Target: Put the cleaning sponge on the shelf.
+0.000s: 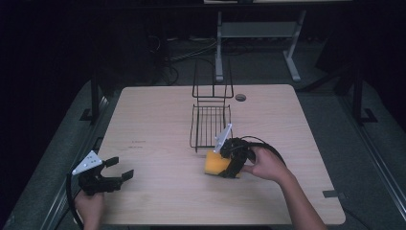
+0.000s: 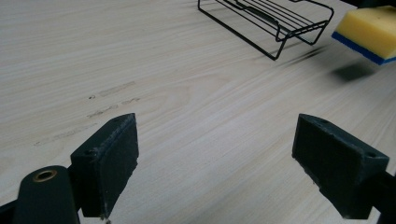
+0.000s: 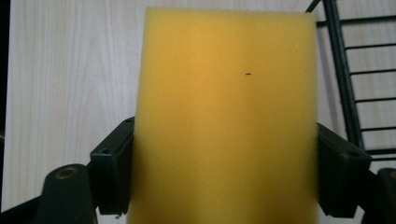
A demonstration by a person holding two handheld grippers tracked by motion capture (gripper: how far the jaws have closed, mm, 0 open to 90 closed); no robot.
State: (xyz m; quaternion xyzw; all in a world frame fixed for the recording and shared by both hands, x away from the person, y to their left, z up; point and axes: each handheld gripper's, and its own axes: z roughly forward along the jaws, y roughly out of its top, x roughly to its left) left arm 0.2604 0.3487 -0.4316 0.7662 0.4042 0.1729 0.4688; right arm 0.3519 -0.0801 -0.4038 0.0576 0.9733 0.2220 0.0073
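A yellow sponge with a blue underside is held just above the wooden table, near the front corner of a black wire rack. My right gripper is shut on it, one jaw pressed against each long side of the sponge. The left gripper view shows the sponge lifted off the table with its shadow below. My left gripper hovers at the table's front left, open, its jaws wide apart over bare wood.
The black wire rack stands mid-table with a tall upright back frame. A small round hole sits in the table's far edge. A metal stand is on the floor beyond the table. Bare wood spans the table's left half.
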